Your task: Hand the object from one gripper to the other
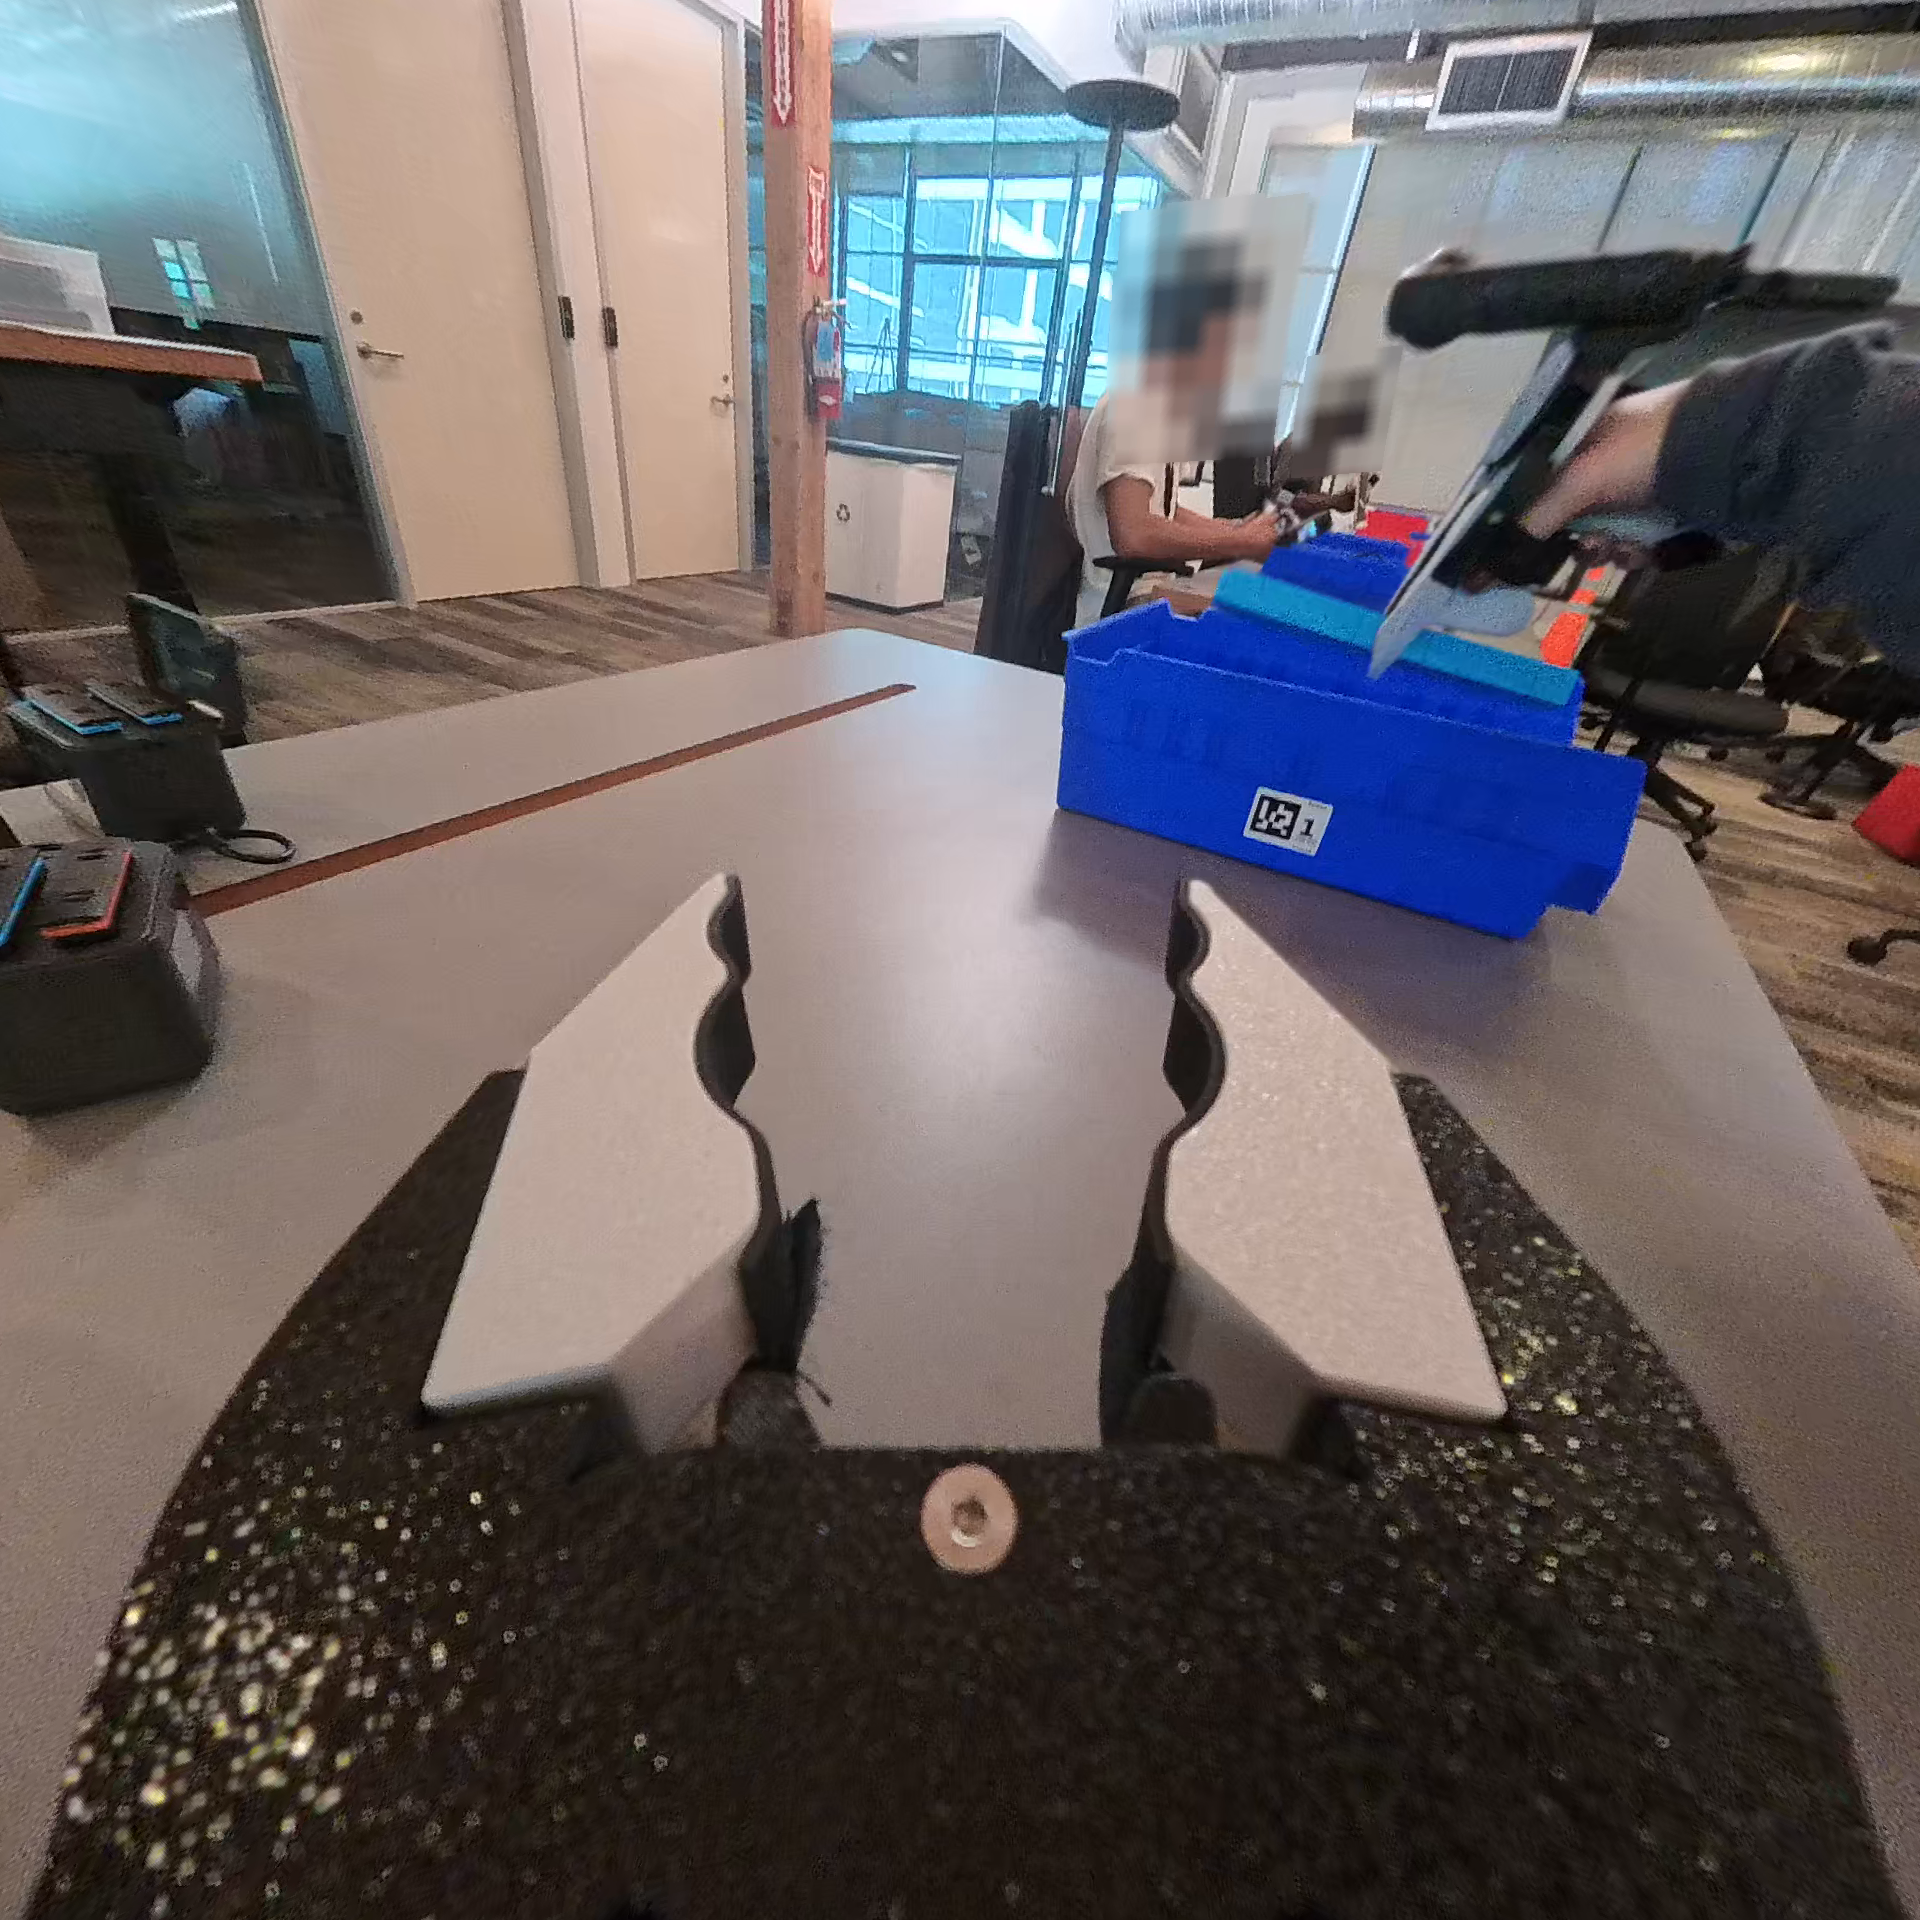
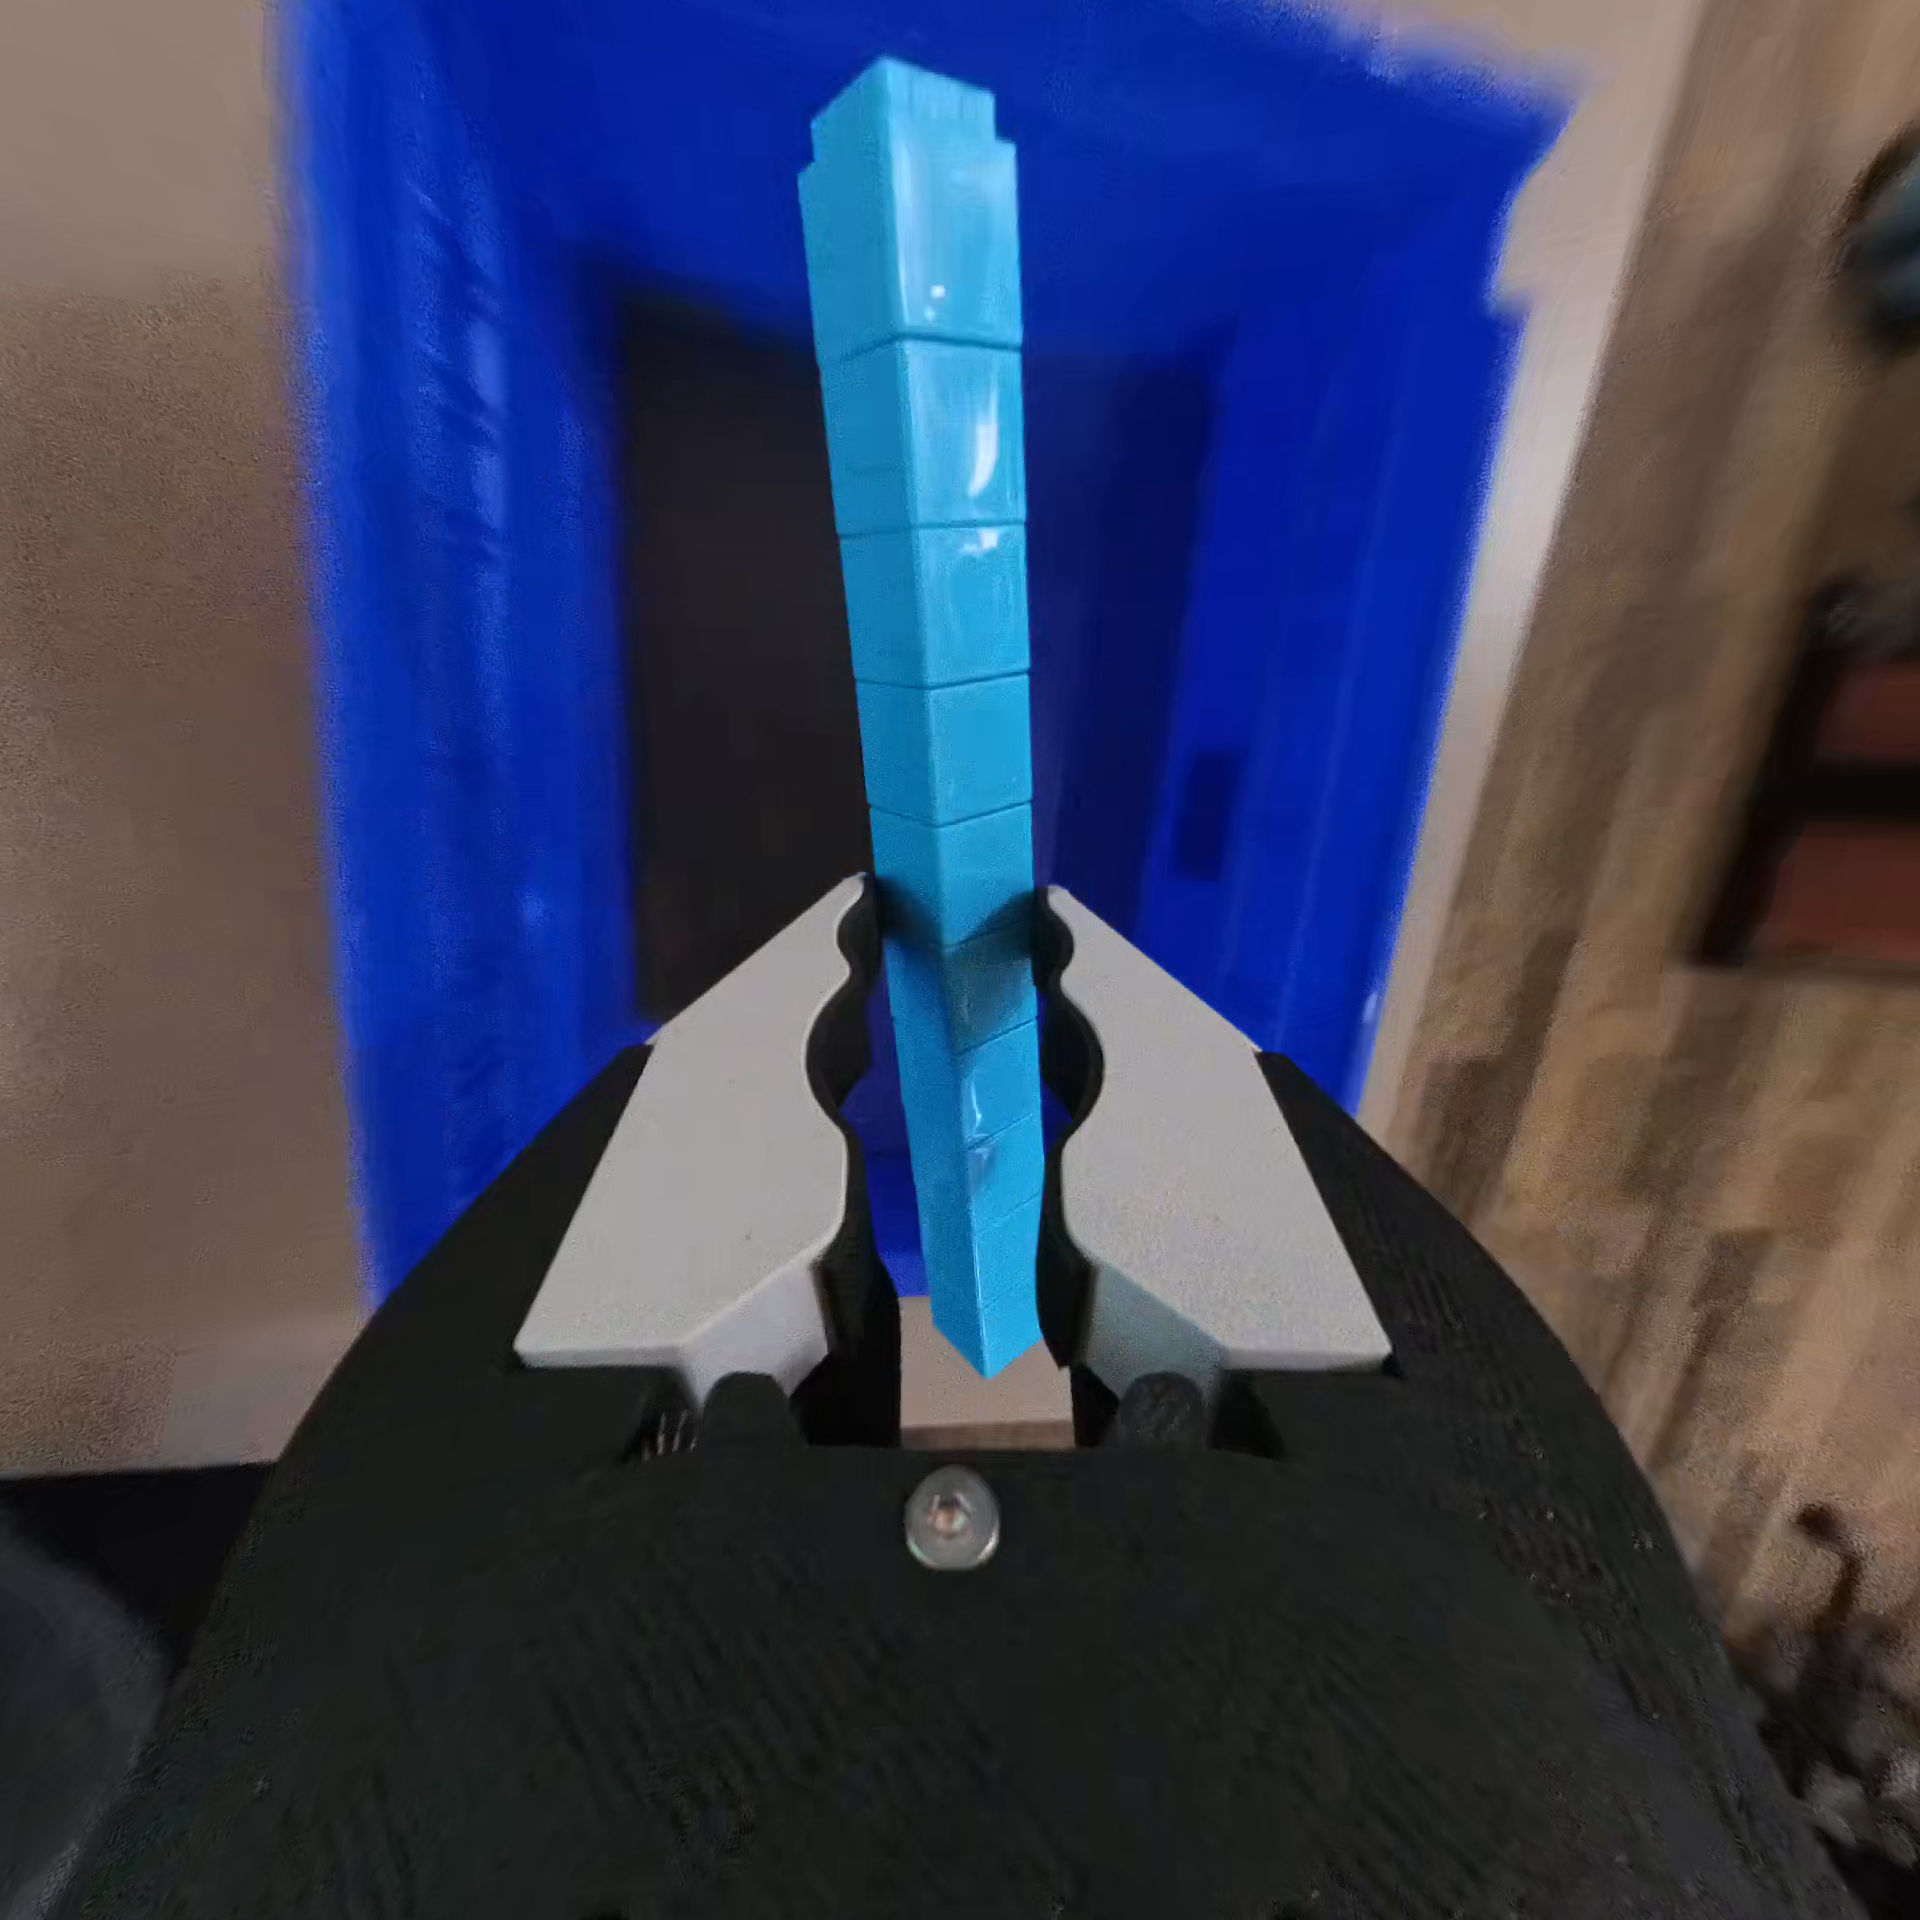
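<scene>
A long light-blue segmented bar (image 2: 935,623) is clamped between the fingers of my right gripper (image 2: 954,914) and points away from it, above the dark-blue bin (image 2: 436,623). In the left wrist view the same bar (image 1: 1309,613) lies across the top of the bin (image 1: 1340,769), with the right gripper (image 1: 1397,649) reaching down onto it from the upper right. My left gripper (image 1: 956,914) is open and empty, low over the grey table (image 1: 935,748), well short and left of the bin.
Black charger boxes (image 1: 94,966) stand at the table's left edge. The bin sits near the table's far right edge. A seated person (image 1: 1153,499), more blue bins and office chairs (image 1: 1704,717) are beyond the table. My right fingertips sit around 45 cm from my left ones.
</scene>
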`<state>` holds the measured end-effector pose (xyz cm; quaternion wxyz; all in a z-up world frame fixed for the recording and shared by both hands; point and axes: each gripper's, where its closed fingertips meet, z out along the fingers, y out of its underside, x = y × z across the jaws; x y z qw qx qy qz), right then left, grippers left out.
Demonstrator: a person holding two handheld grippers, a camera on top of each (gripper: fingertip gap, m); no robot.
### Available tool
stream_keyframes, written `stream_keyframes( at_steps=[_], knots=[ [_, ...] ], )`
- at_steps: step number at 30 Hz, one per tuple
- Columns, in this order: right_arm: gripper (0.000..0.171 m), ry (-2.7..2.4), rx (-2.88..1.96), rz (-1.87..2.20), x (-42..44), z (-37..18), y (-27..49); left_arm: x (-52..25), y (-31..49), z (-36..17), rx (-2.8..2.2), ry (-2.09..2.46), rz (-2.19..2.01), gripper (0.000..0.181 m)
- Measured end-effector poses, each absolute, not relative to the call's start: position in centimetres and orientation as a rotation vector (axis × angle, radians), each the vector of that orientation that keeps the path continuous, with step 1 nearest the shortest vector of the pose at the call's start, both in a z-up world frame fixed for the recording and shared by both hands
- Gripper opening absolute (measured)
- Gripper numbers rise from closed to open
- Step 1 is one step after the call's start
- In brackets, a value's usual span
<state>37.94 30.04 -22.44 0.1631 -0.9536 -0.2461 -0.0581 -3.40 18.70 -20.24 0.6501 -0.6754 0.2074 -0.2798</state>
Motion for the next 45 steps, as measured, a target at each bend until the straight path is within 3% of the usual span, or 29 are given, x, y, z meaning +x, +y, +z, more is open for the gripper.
stream_keyframes(
  at_steps=[4, 12, 15, 19, 24, 28, 35, 45],
  knots=[
    [0.028, -0.628, -2.870, -0.167, 40.2, -27.0, 30.4, -2.4, 18.6, -21.0, -1.553, 0.521, -0.620, 0.076],
    [0.030, -0.515, -2.775, -0.329, 41.4, -29.7, 35.1, -1.0, 18.3, -22.4, -1.595, 0.600, -0.612, 0.076],
    [0.049, -0.567, -2.745, -0.378, 41.0, -30.1, 35.5, -1.2, 18.4, -22.5, -1.598, 0.591, -0.603, 0.080],
    [0.058, -0.624, -2.650, -0.505, 40.7, -27.3, 34.8, -2.2, 19.0, -22.2, -1.592, 0.540, -0.564, 0.082],
    [0.051, -0.574, -2.183, -0.154, 31.1, -16.9, 31.9, -3.4, 19.5, -21.6, -1.562, 0.470, -0.488, 0.083],
    [0.048, -0.725, -1.736, 0.306, 17.4, -13.2, 27.6, -4.3, 20.0, -21.7, -1.567, 0.448, -0.378, 0.085],
    [0.048, -0.671, -1.372, 0.603, 3.3, -18.9, 26.5, -5.6, 20.3, -21.5, -1.538, 0.405, -0.306, 0.082],
    [0.040, -0.807, -1.041, 0.529, 1.3, -19.1, 22.2, -5.1, 19.5, -21.0, -1.613, 0.416, -0.261, 0.078]
  ],
)
